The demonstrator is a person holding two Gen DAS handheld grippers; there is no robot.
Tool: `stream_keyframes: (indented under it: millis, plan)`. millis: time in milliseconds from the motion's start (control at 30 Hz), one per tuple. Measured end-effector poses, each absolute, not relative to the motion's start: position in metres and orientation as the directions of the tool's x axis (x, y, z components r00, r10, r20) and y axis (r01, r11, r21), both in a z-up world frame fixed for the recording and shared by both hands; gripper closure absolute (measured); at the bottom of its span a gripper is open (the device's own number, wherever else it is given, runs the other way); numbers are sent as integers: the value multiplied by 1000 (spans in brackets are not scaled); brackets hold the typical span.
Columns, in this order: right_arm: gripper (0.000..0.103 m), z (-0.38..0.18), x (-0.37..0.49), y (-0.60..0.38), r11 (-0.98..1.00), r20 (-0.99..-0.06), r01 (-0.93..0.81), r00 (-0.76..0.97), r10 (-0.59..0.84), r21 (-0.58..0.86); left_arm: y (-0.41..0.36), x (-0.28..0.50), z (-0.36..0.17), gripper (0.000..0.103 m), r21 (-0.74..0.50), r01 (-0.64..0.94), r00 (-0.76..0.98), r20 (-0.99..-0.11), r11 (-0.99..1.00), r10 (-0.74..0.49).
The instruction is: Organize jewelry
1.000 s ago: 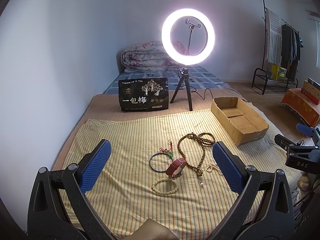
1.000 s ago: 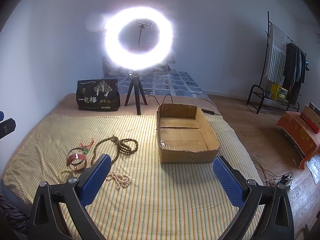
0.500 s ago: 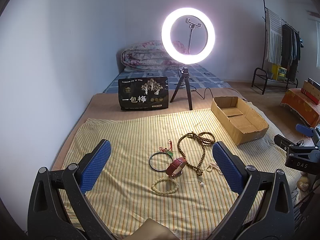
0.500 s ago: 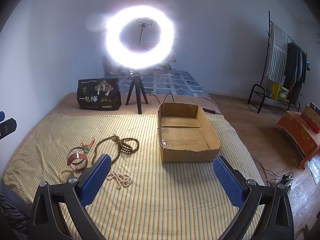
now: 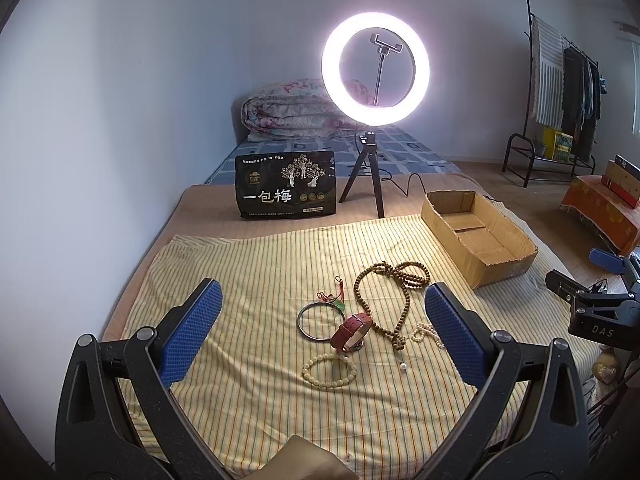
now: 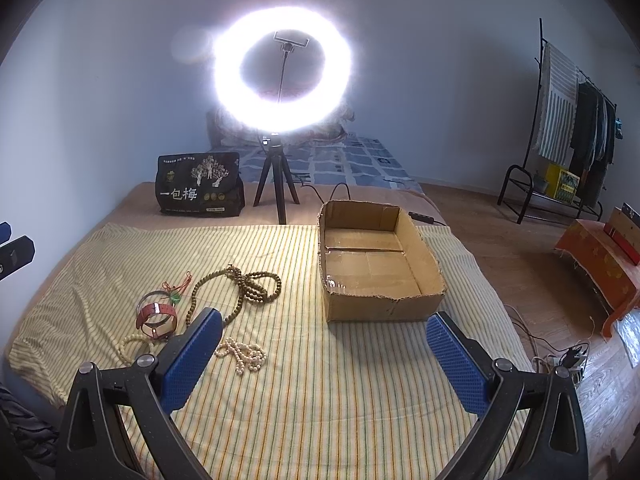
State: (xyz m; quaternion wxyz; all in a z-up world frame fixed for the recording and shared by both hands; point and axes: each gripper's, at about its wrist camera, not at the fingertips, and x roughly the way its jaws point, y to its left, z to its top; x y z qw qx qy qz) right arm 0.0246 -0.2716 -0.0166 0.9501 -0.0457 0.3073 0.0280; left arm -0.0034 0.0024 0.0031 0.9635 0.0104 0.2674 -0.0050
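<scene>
Hovering above the yellow striped cloth [image 5: 248, 264], the left gripper [image 5: 320, 332] stands spread wide with nothing between its blue pads [image 5: 192, 332]. Framed in that gap lies the jewelry, all on the cloth: a red leather watch [image 5: 352, 330] resting against a thin metal bangle [image 5: 316, 322], a pale bead bracelet [image 5: 329, 370] nearer the camera, a small red cord charm [image 5: 334, 298] just beyond the bangle, and a long brown bead necklace [image 5: 394, 280] looped to the right. A short white pearl strand [image 5: 426, 332] lies beside the necklace's tail, partly behind the right-hand pad.

The right gripper [image 6: 324, 356] also hangs wide apart and empty over the cloth. Its left pad [image 6: 192, 360] sits near the pearl strand in that view, with the watch, bangle and necklace farther left. Ahead and between its fingers stands an open cardboard box [image 6: 376, 306], empty inside, well apart from the jewelry.

Beyond the cloth, a lit ring light [image 5: 375, 68] on a small tripod stands next to a black printed bag [image 5: 286, 186]. A folded floral quilt [image 5: 288, 112] lies against the back wall, and a clothes rack [image 5: 560, 92] stands at far right.
</scene>
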Motion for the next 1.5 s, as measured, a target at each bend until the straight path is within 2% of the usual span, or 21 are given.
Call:
stream_keyframes:
  millis: [667,1300,1500]
  plan:
    - [0,-20,29,-268,994,-601,-91,798,38,-59,-3,-5,-5,0,15,18,850,-527,1000,-7]
    - [0,-28,70,-256,983,-678,-182,725,123,-16,24,31,-20,0,-56,63,762,-642,996,-84]
    - [3,-33,96,-242,962,-707,-274,683,181,-19,25,52,-32,23,-80,134,697,-700,988,-151]
